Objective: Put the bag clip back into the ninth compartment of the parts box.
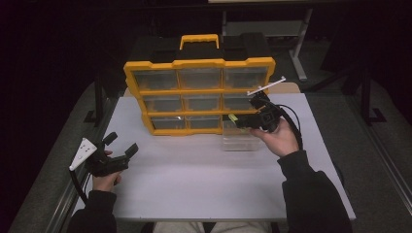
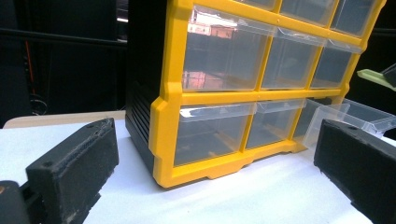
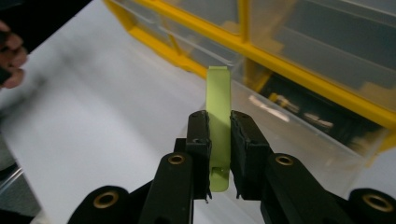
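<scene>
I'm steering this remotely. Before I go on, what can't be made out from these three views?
- Green strip: its middle is pinched between the right gripper pads in the right gripper view; tiny in the high view.
- Pulled-out clear drawer: contents unreadable through glare; the left gripper view crops it at the right edge.
- Organizer: upper drawers cut off in both gripper views.
- Left gripper: fingertips dark, small in the high view.

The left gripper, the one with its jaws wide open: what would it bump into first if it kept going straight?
Most likely the yellow organizer: the left gripper points at its lower-left corner, with bare table between. Depth is hard to judge.
</scene>
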`<state>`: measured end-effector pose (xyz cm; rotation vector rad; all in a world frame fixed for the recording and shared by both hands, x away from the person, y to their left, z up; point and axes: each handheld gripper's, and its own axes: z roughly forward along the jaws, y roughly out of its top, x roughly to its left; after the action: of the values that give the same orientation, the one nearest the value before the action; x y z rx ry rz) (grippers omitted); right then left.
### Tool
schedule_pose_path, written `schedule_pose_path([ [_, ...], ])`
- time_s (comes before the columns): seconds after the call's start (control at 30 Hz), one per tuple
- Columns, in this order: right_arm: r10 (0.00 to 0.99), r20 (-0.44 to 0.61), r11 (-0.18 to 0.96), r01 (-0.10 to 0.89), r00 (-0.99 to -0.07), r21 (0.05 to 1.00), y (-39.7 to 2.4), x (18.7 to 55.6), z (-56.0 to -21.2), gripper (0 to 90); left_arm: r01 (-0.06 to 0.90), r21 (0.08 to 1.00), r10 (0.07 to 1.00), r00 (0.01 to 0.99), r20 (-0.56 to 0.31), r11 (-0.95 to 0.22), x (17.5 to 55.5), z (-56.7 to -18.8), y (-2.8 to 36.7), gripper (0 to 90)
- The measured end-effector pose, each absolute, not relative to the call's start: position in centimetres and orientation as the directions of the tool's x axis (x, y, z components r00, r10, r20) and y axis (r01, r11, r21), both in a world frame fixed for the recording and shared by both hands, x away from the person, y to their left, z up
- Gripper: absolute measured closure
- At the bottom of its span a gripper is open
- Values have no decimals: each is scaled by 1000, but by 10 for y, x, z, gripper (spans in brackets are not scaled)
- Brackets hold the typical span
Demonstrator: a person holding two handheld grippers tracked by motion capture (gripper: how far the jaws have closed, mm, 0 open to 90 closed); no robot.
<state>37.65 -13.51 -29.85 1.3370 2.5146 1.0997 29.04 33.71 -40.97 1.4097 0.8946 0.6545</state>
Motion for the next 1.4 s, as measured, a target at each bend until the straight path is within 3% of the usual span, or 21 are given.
schedule_pose_path([
  [0.57, 795, 236, 324, 720, -559, 614, -150, 390, -321, 759, 125, 989, 835, 532, -138, 83, 291, -411, 338, 0],
  [0.63, 790, 254, 315, 725, -557, 612, -151, 390, -322, 645, 126, 988, 831, 538, -145, 91, 291, -410, 338, 0],
  [0.87, 796, 229, 338, 726, -560, 600, -148, 386, -323, 425, 124, 987, 829, 537, -157, 106, 290, -410, 339, 0],
  [1.07, 785, 251, 325, 721, -566, 612, -150, 384, -325, 171, 124, 987, 830, 536, -155, 104, 291, -410, 339, 0],
  [1.27, 785, 226, 329, 698, -577, 636, -152, 379, -326, 33, 123, 987, 826, 542, -158, 107, 291, -410, 338, 0],
  [1.4, 765, 240, 324, 680, -597, 657, -155, 377, -326, 0, 123, 987, 826, 541, -156, 106, 290, -410, 339, 0],
])
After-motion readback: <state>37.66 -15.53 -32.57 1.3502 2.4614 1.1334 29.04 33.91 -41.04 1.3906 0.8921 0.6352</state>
